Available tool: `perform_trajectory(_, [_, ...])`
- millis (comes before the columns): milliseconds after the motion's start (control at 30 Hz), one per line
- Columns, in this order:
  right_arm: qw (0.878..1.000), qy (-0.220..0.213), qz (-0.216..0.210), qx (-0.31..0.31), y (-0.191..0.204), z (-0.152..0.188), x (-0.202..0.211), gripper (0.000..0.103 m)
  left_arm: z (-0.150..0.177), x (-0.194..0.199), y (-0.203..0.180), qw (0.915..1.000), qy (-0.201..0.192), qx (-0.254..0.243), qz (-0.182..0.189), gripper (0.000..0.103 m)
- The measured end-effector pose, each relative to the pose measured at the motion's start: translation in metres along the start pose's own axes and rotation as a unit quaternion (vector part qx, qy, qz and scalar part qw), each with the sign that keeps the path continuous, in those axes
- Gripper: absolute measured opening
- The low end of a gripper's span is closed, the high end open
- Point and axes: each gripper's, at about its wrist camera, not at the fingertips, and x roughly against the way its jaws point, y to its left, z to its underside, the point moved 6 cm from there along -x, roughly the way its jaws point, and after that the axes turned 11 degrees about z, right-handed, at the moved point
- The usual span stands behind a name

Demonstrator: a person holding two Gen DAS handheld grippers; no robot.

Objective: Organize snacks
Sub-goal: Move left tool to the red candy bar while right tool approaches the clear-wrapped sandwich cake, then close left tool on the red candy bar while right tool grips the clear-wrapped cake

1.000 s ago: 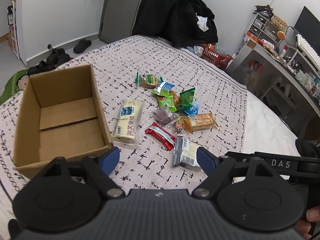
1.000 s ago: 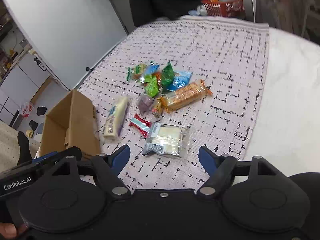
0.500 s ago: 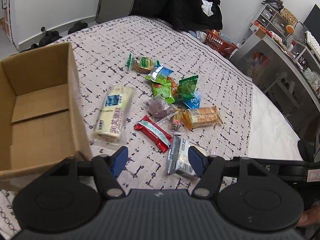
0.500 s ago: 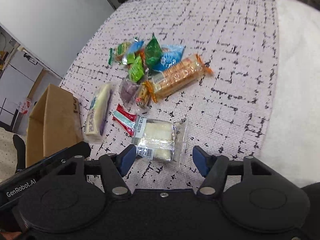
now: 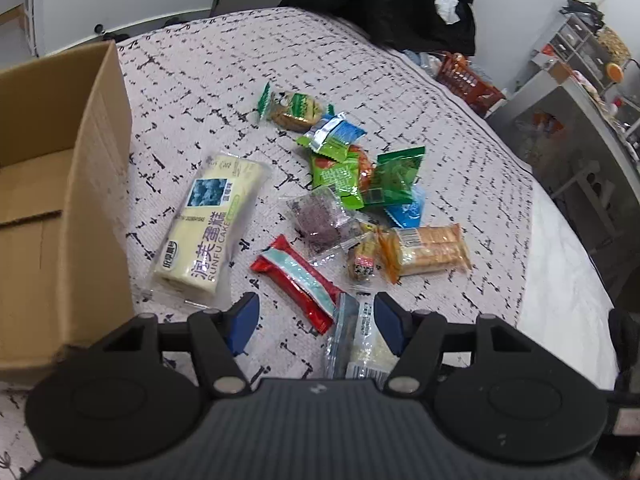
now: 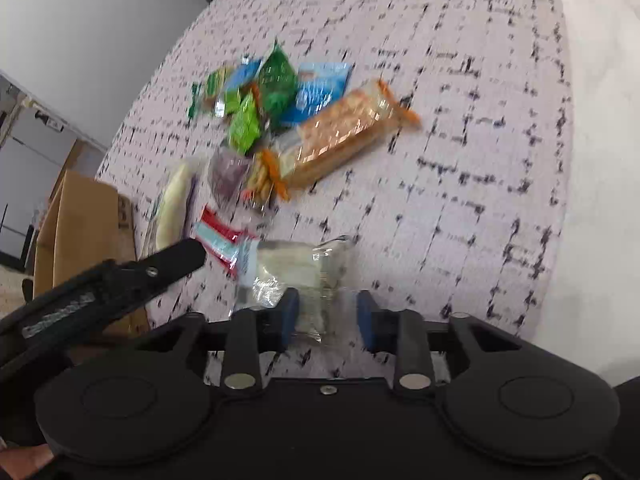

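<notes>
A pile of snack packets lies on the patterned bedspread (image 5: 200,92). Nearest me are a clear-wrapped white cake packet (image 6: 296,272), also in the left wrist view (image 5: 360,344), a red bar (image 5: 298,282), a long pale RUNFU cake (image 5: 212,228) and an orange cracker pack (image 5: 426,246). My left gripper (image 5: 316,316) is open, low over the red bar's near end. My right gripper (image 6: 326,316) is open, with its blue pads either side of the clear packet's near edge. An open, empty cardboard box (image 5: 60,216) stands at the left.
Green and blue small packets (image 5: 360,168) lie further back in the pile. A black coat (image 5: 380,0) and an orange basket (image 5: 466,80) sit at the bed's far end. A desk with clutter (image 5: 580,80) stands to the right. The left gripper's arm (image 6: 120,276) crosses the right wrist view.
Both grippers have moved forward and down toward the snacks. Both jaws have narrowed. The right gripper's pads now straddle the clear cake packet.
</notes>
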Motion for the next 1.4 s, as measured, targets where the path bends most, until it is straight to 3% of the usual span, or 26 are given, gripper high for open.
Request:
perform_trajectory(100, [1.000,-0.010,0.002,-0.004,-0.005,-0.006,0.000,0.010,-0.001,-0.009,0.002,1.0000,0.000,0.008,-0.005,0.063])
perform_trajectory(133, [1.000,-0.015,0.009,-0.004,-0.008,-0.009,0.001,0.000,-0.001,-0.011,0.002,0.9999,0.001,0.011,-0.005,0.063])
perform_trajectory(333, [0.999,-0.031,0.014,-0.010,-0.014,-0.019,0.002,0.000,-0.002,-0.023,0.006,0.9991,-0.006,0.033,-0.026,0.063])
perform_trajectory(433, [1.000,-0.011,-0.012,-0.004,-0.009,-0.017,0.003,0.000,-0.005,-0.027,0.012,0.9974,-0.018,0.057,-0.041,0.063])
perform_trajectory(600, [1.000,-0.002,-0.019,0.007,-0.003,-0.012,0.005,0.001,-0.008,-0.031,0.021,0.9924,-0.040,0.104,-0.053,0.063])
perform_trajectory(667, [1.000,-0.001,-0.021,0.006,-0.002,-0.012,0.006,0.002,-0.009,-0.032,0.022,0.9904,-0.046,0.116,-0.059,0.057])
perform_trajectory(733, [1.000,0.003,-0.021,0.009,0.000,-0.010,0.006,0.003,-0.009,-0.031,0.025,0.9882,-0.047,0.123,-0.078,0.034])
perform_trajectory(800, [1.000,0.003,-0.021,0.016,0.003,-0.008,0.007,0.006,-0.008,-0.029,0.030,0.9861,-0.050,0.142,-0.070,0.025])
perform_trajectory(833, [1.000,0.003,-0.020,0.021,0.006,-0.007,0.007,0.013,-0.007,-0.027,0.033,0.9854,-0.050,0.149,-0.064,0.024])
perform_trajectory(900, [0.999,-0.003,-0.016,0.030,0.010,-0.005,0.008,0.037,-0.004,-0.024,0.035,0.9849,-0.046,0.158,-0.055,0.023])
perform_trajectory(933, [0.999,-0.010,-0.013,0.034,0.012,-0.005,0.010,0.059,-0.002,-0.022,0.035,0.9844,-0.042,0.163,-0.051,0.023])
perform_trajectory(967, [0.999,-0.019,-0.010,0.039,0.014,-0.005,0.011,0.069,0.000,-0.020,0.035,0.9842,-0.040,0.166,-0.049,0.023])
perform_trajectory(1233, [0.996,-0.031,0.007,0.084,0.035,-0.001,0.006,0.070,0.013,-0.010,0.035,0.9831,-0.011,0.182,-0.021,0.022])
perform_trajectory(1400, [0.993,-0.040,0.015,0.113,0.050,0.004,0.003,0.077,0.017,-0.006,0.039,0.9814,0.009,0.192,-0.002,0.021])
